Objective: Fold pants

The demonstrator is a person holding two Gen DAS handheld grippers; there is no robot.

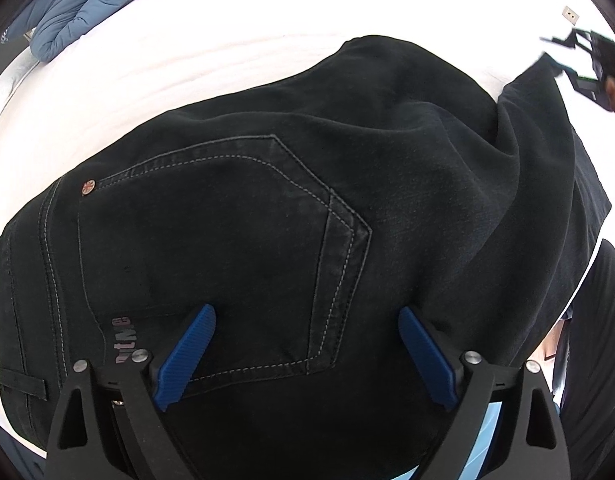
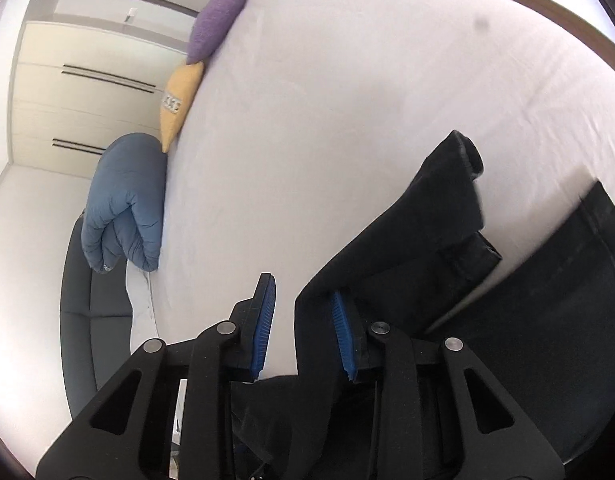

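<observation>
Lying across the white bed sheet (image 1: 187, 64), black denim pants (image 1: 307, 208) with long axis from lower left to upper right of the left view. Left gripper (image 1: 307, 356) spread wide above the back pocket (image 1: 227, 248), gripping nothing. Right gripper (image 2: 303, 328) nearer the leg end (image 2: 447, 208); cloth edge between narrowed jaws, pinch not yet certain.

A folded blue quilt (image 2: 125, 208), a yellow pillow (image 2: 179, 100) and a purple pillow (image 2: 217, 20) line the white bed's (image 2: 347, 100) edge.

Left tool (image 1: 307, 354) gapes downward; right tool (image 2: 303, 320) stands narrowly parted.
</observation>
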